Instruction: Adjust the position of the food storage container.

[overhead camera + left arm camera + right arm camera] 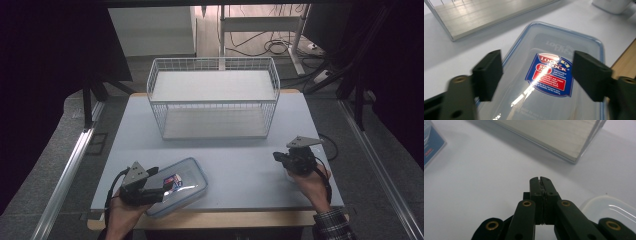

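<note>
A clear plastic lid (pixel 189 181) with a blue rim and a red-and-blue sticker (pixel 551 75) lies flat at the front left of the pale table (pixel 240 160). My left gripper (pixel 167 187) hovers over its near end; in the left gripper view (pixel 536 75) the two black jaws stand apart, one on each side of the sticker, not pressing on the lid (pixel 554 42). My right gripper (pixel 277 156) is at the front right, jaws closed together with nothing between them (pixel 540 180). A clear container (pixel 609 207) sits just beside it.
A white wire basket (pixel 215 97) with a flat shelf on top stands at the back middle of the table. The table's wooden front edge (pixel 225 219) runs close below both hands. Cables and dark stands lie on the floor beyond.
</note>
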`<state>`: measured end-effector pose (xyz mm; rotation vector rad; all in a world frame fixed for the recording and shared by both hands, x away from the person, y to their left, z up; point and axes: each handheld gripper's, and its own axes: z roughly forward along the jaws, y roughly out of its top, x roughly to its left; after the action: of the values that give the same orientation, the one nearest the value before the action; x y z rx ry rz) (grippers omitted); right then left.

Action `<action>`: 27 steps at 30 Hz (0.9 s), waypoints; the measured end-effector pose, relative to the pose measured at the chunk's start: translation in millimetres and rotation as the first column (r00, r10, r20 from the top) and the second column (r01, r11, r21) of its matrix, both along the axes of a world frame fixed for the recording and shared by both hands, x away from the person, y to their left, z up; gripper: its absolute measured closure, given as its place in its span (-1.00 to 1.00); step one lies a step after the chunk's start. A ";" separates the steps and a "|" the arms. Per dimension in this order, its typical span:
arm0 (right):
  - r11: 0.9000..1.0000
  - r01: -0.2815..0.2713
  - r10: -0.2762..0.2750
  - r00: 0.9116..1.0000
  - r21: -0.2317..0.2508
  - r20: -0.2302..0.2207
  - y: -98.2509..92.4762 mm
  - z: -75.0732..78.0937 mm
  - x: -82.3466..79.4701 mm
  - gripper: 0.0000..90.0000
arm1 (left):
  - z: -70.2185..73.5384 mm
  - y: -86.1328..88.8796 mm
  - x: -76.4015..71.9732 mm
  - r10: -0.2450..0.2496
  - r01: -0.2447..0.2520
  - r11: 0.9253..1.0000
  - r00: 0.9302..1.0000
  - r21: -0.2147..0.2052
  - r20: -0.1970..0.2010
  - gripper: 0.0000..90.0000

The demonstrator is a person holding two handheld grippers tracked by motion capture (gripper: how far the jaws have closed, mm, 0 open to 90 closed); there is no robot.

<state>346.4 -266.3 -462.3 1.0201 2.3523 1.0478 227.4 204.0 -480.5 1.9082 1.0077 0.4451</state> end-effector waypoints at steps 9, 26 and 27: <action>0.999 -0.047 0.047 0.999 0.002 0.019 10.8 0.1 -11.7 0.91 | 2.4 21.0 -13.2 0.071 -0.070 0.997 0.997 0.010 -0.030 0.62; 0.991 -0.123 0.124 0.992 0.051 -0.007 34.5 -1.8 -27.3 0.99 | -20.5 68.1 -44.2 0.228 -0.227 0.974 0.958 0.027 -0.172 1.00; 0.991 -0.123 0.124 0.992 0.051 -0.007 34.5 -1.8 -27.3 0.99 | -23.7 67.6 -44.4 0.230 -0.227 0.973 0.954 0.035 -0.194 1.00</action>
<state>319.1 -231.8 -464.1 0.9088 2.4351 1.1549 183.1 271.6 -504.2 1.8812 1.3685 0.3997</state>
